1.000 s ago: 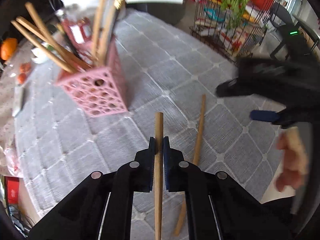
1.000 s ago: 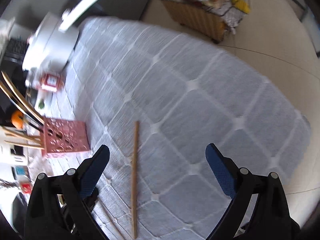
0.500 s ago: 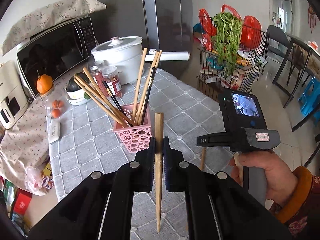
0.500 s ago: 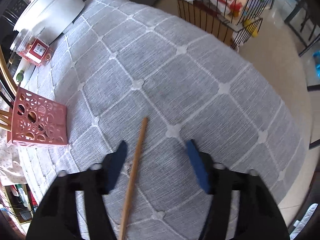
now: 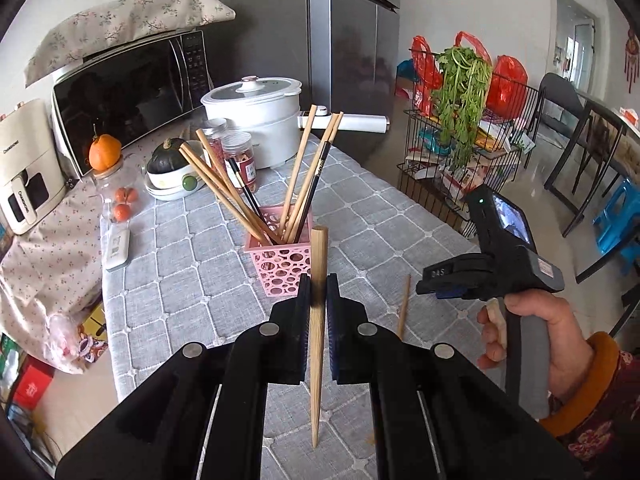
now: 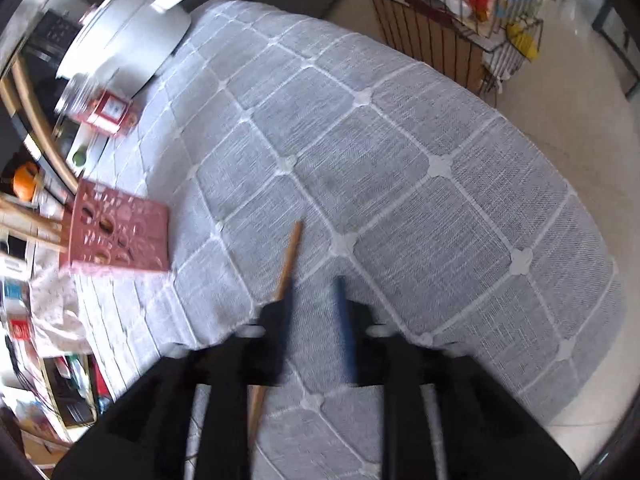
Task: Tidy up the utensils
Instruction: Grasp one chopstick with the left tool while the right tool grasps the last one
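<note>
The chopstick (image 5: 319,320) in the left gripper (image 5: 319,292) stood nearly upright, thick end up and thin tip down. The jaws were clamped on its upper part, and the stick was clear of the tablecloth (image 5: 180,264). The pink basket (image 5: 282,258) stood just past the gripper at about 11 o'clock, on the cloth, with several chopsticks (image 5: 296,184) leaning out of it in a fan.

A second chopstick (image 6: 290,256) lay flat on the cloth. In the right wrist view it ran from 12 o'clock down toward 6 o'clock, passing under the left finger (image 6: 286,312) of the right gripper (image 6: 314,292). The right jaws had just been closing and stood part-way closed, with a gap left between them. The blur did not allow a ruling on whether the pads pressed on the stick; it appeared beside or under the left finger, not squarely between the two. In the left wrist view the same stick (image 5: 404,308) showed at 3 o'clock from the held one, with the right gripper (image 5: 444,288) above it and a hand (image 5: 532,332) on its grip.

Outward on the table, at 12 o'clock from the basket, stood a white pot (image 5: 260,120) and two jars (image 5: 228,148). A bowl (image 5: 172,180) holding a dark squash sat at 10 o'clock, with a microwave (image 5: 132,92) behind it. A wire rack (image 5: 472,160) with greens stood on the floor at 2 o'clock.
</note>
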A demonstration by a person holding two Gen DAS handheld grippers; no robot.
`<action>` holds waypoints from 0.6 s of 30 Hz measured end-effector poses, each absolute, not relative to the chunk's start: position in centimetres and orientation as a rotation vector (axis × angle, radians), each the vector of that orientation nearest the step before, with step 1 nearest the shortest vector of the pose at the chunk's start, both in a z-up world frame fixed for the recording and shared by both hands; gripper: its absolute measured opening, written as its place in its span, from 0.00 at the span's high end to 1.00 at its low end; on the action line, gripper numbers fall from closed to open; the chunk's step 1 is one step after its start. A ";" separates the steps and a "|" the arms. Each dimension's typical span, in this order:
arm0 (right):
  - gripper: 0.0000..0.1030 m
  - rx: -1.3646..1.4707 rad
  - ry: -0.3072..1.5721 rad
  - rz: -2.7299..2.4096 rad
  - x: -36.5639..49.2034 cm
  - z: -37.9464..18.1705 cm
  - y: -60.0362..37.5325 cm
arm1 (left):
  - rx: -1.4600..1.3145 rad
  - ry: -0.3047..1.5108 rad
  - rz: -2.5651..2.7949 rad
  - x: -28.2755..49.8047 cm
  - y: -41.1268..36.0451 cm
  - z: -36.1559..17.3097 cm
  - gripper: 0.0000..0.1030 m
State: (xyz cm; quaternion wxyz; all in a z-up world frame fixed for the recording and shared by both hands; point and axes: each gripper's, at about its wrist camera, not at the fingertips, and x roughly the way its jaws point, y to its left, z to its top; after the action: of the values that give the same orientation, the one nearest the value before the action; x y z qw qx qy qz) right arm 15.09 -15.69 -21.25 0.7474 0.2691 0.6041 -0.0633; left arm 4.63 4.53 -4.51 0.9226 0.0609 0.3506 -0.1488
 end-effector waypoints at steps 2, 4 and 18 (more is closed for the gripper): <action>0.66 0.565 1.333 -0.151 15.9 -21.6 -15.0 | 0.119 0.718 -0.307 4.7 4.8 -4.5 0.93; 0.66 0.534 1.319 -0.164 16.4 -21.4 -14.4 | 0.109 0.724 -0.306 5.0 5.1 -4.6 0.93; 0.95 0.416 1.293 -0.101 16.7 -21.0 -11.2 | 0.026 0.918 -0.360 7.8 7.3 -7.9 0.92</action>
State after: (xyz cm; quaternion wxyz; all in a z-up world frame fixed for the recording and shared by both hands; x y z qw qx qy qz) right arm 16.66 -11.20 -20.95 0.7769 0.1924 0.5978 -0.0465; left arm 7.81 7.32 -7.89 0.8809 0.0127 0.4405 -0.1727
